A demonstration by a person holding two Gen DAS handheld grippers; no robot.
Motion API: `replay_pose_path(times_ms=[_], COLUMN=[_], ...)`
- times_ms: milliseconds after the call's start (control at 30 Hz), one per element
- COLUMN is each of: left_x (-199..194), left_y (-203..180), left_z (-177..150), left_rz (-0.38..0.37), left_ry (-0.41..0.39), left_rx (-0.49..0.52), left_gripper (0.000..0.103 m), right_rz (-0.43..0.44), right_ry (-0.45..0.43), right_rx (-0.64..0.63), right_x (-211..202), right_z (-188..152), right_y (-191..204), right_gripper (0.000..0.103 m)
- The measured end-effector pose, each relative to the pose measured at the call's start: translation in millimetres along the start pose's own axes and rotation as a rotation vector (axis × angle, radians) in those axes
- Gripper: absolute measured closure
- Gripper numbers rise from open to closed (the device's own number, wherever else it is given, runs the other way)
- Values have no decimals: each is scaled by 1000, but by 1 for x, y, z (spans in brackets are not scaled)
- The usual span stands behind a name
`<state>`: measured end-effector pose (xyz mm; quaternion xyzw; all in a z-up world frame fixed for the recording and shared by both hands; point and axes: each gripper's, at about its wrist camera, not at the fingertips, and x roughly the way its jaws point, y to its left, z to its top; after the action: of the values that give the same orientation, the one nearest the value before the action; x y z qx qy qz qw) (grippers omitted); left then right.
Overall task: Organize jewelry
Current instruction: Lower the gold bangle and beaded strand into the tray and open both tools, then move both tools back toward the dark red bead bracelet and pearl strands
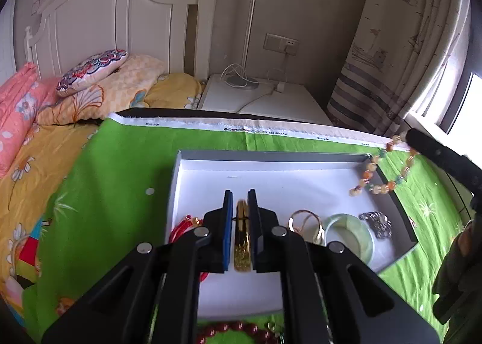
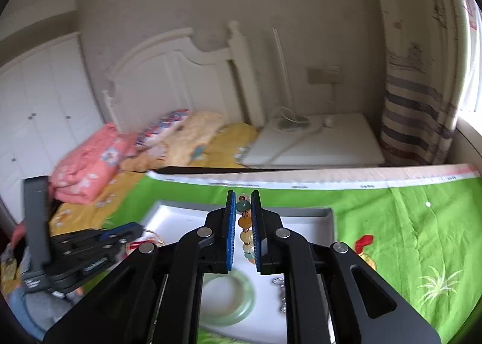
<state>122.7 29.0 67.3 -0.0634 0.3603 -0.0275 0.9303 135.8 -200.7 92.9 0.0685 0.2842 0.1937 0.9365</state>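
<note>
Left gripper (image 1: 240, 232): I have it clenched on the gold bangle (image 1: 242, 241), which stands on edge between the blue pads, above the white floor of the tray (image 1: 271, 175).
Right gripper (image 2: 243, 229): I see it clamped on the bead strand (image 2: 245, 232); orange, cream and teal beads run in a line between the two pads.
Nearest edge, left view: dark red beads (image 1: 229, 332) lie on the green cloth (image 1: 120, 169), just outside the tray's near wall.
Tray, near part: the pale jade bangle (image 1: 351, 234) lies flat to the right of my left gripper, with a thin gold ring (image 1: 305, 220) between them and a silver piece (image 1: 376, 223) further right. A red cord piece (image 1: 180, 228) shows just left of the left finger.
Tray, far right corner: from the left view the bead strand hangs over the tray's corner, up to the right gripper's dark tip (image 1: 433, 151).
Only in the left view: the gold bangle, the dark red beads, the strand's full loop.
Only in the right view: the beads held between the pads, and my left gripper (image 2: 126, 232) seen from the side at the tray's left edge; this view is blurred.
Far: a white nightstand (image 1: 265, 102) beyond the cloth, bed with pillows (image 1: 99, 87) to the left, curtain (image 1: 400, 51) to the right.
</note>
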Motion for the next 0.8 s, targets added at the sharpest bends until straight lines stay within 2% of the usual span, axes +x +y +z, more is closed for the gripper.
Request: replay_pose_path(times_ms=[33, 67, 100, 133, 167, 300, 367, 433, 633, 800], left_x=[4, 7, 6, 3, -3, -27, -41, -58, -91, -102], left_y=[1, 3, 4, 7, 11, 23, 30, 39, 62, 66], left_z=[-1, -4, -7, -12, -17, -38, -50, -64, -102, -127], left_rz=[2, 7, 12, 18, 28, 42, 50, 57, 48, 36], left_ry=[16, 28, 30, 22, 4, -4, -12, -16, 14, 26], left_rx=[-1, -4, -6, -11, -14, -26, -46, -70, -161, -184], left_gripper=[84, 71, 63, 46, 39, 33, 23, 19, 18, 14], right_rz=[-2, -2, 18, 35, 60, 104, 113, 124, 194, 203], right_ry=[33, 55, 61, 50, 28, 52, 63, 82, 138, 199], right_rx=[19, 39, 64, 67, 46, 4, -3, -14, -137, -270], right_x=[4, 5, 1, -4, -15, -39, -51, -59, -82, -90], right_z=[-3, -7, -14, -17, -26, -52, -63, -73, -107, -136], right_y=[-4, -7, -11, -12, -12, -8, -7, -3, 36, 74], right_gripper=[81, 59, 47, 38, 38, 38, 38, 38, 38, 38])
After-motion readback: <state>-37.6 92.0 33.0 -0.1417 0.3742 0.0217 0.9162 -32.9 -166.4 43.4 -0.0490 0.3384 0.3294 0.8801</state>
